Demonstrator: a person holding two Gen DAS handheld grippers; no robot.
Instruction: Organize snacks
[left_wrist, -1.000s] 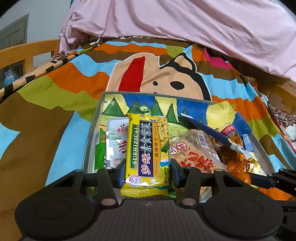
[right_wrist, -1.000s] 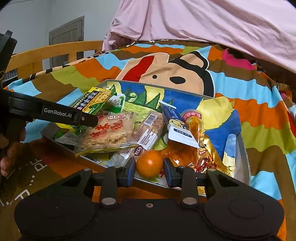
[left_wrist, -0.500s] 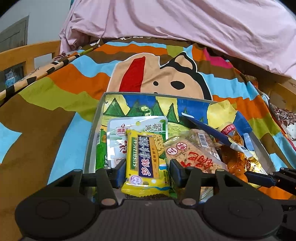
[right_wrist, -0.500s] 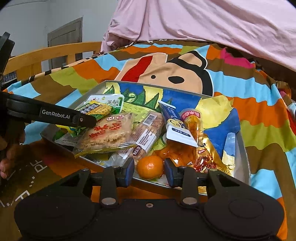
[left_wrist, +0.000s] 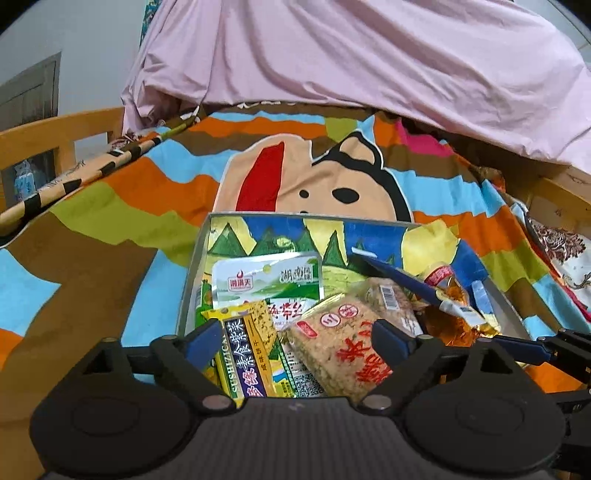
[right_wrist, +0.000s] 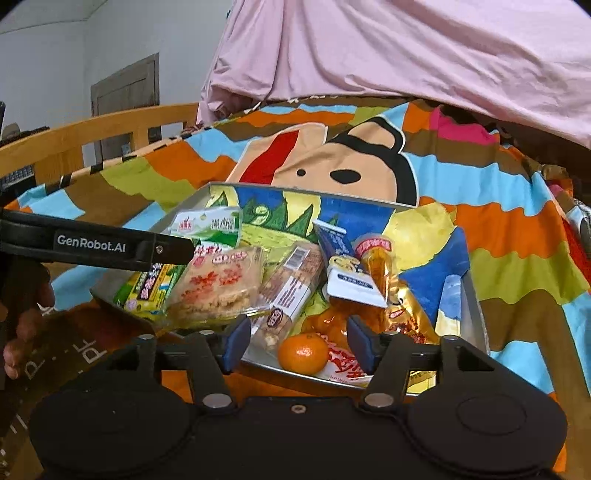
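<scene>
Striped cartoon bedspread (left_wrist: 110, 229) | pink sheet (left_wrist: 369, 55) behind | wooden rail (right_wrist: 92, 136) left

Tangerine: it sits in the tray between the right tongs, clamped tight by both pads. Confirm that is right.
Wrong on the clamping. The tangerine does sit in the tray between the right tongs, but the right wrist view shows the pads, just opened, standing clear of it.

A bed with a wooden rail (right_wrist: 110, 129) at the left of the frame is covered by a striped cartoon-dog blanket (left_wrist: 317, 181). A metal tray (left_wrist: 192, 284) lies directly on the blanket at frame centre. A pink sheet (left_wrist: 369, 55) is heaped across the top of the frame.
</scene>
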